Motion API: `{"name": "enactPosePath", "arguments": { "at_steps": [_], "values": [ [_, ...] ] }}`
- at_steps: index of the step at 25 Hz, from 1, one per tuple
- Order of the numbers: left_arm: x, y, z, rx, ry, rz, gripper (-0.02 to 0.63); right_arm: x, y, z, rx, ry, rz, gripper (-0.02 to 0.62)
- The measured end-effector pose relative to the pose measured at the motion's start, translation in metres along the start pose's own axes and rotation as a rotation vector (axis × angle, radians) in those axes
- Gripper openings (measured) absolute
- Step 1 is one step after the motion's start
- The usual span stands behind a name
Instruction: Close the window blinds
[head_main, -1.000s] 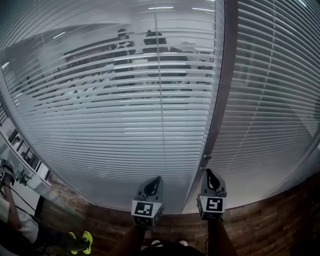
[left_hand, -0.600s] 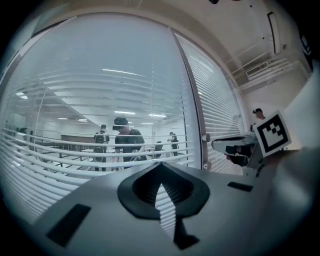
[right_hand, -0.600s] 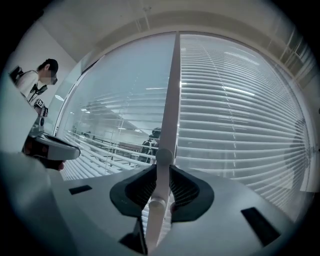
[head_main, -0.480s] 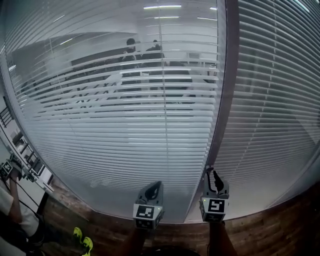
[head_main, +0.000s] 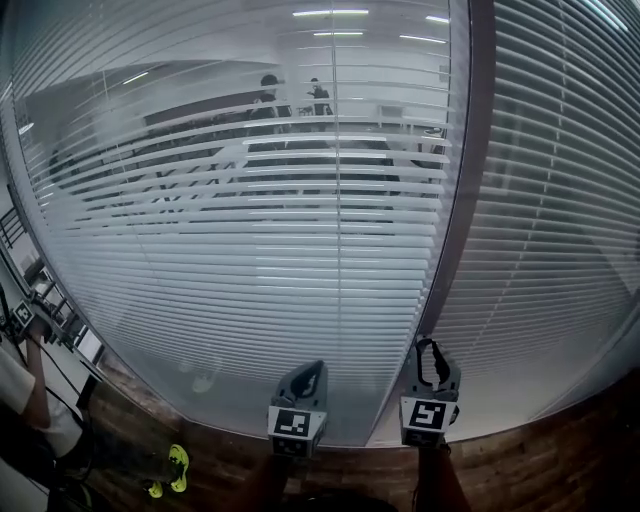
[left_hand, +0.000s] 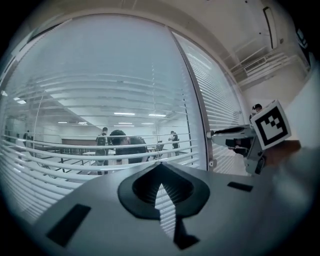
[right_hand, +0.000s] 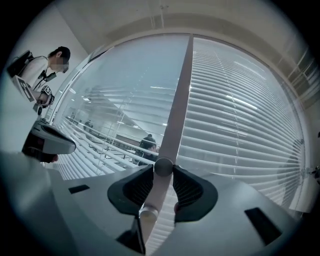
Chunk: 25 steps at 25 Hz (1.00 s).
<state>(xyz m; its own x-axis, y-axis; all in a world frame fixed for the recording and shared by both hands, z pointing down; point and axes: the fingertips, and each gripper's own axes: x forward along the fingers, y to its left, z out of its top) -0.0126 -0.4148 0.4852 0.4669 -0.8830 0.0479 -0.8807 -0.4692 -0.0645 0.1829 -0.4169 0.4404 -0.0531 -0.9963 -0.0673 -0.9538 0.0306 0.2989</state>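
Left gripper (head_main: 305, 376) hangs just left of the window post (head_main: 466, 200), low down, jaws closed together with nothing in them. Right gripper (head_main: 432, 358) is right up against the post; its jaws have just been opening and now stand apart, with a little round knob (right_hand: 163, 166) on the post sitting between the tips. The blinds (head_main: 250, 230) left of the post are still tilted open, so you can see people (head_main: 268, 95) in the room behind. The blinds right of the post (head_main: 560, 200) look far more shut.
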Motion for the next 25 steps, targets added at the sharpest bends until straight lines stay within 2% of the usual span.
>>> {"name": "enactPosePath", "arguments": {
  "at_steps": [4,15,25],
  "values": [
    [0.005,-0.003,-0.006,0.004,-0.006,-0.019,0.0,0.0,-0.004,0.002,0.004,-0.007,-0.02,0.106],
    [0.006,-0.011,-0.002,-0.011,0.009,-0.043,0.0,0.002,-0.003,0.002,0.001,0.008,0.024,0.106],
    [-0.003,-0.002,-0.005,-0.021,0.012,-0.015,0.0,0.006,-0.001,0.0,0.001,0.028,0.001,0.121]
  ]
}}
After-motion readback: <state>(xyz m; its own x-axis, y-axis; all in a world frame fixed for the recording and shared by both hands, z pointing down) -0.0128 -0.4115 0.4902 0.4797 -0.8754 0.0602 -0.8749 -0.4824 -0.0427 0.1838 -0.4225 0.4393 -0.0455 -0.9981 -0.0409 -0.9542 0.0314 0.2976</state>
